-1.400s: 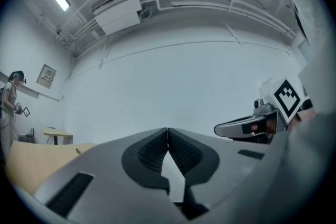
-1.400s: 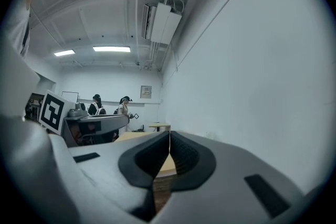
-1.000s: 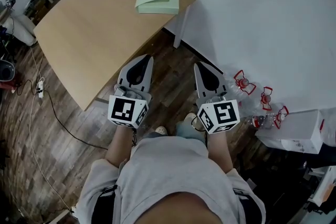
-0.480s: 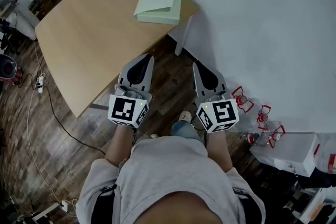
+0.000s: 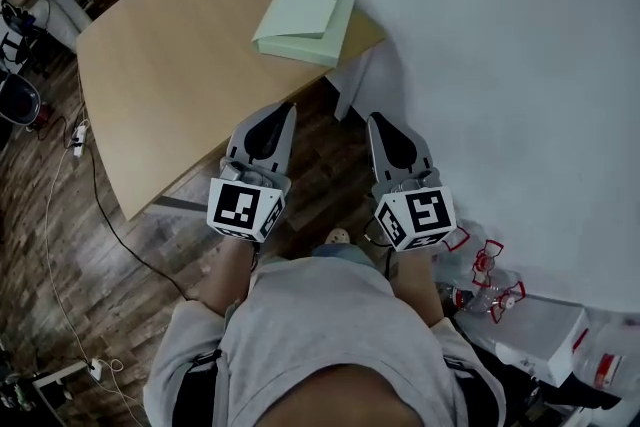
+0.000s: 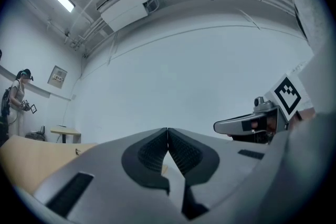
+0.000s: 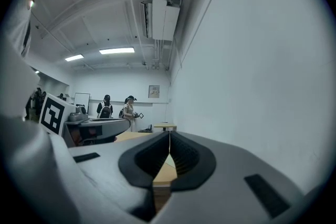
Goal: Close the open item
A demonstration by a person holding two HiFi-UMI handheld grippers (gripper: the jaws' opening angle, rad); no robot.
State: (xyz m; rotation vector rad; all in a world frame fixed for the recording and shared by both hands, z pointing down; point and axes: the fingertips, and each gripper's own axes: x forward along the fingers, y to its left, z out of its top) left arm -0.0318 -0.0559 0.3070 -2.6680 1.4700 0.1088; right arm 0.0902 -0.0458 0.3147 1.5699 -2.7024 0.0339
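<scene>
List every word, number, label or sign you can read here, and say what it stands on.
No text is readable.
Wall notice: too small.
Far-wall notice: too small.
Marker cubes: black-and-white patterns, no words.
Pale green folder: no print visible.
Bottles: labels blurred.

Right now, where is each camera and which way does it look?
Head view: on the head, looking steeply down at table, green box, left gripper, right gripper, forearms, torso.
Left gripper view: on that gripper, facing the white wall past shut fingers.
Right gripper view: on that gripper, facing along the wall past shut fingers.
Both share the table.
</scene>
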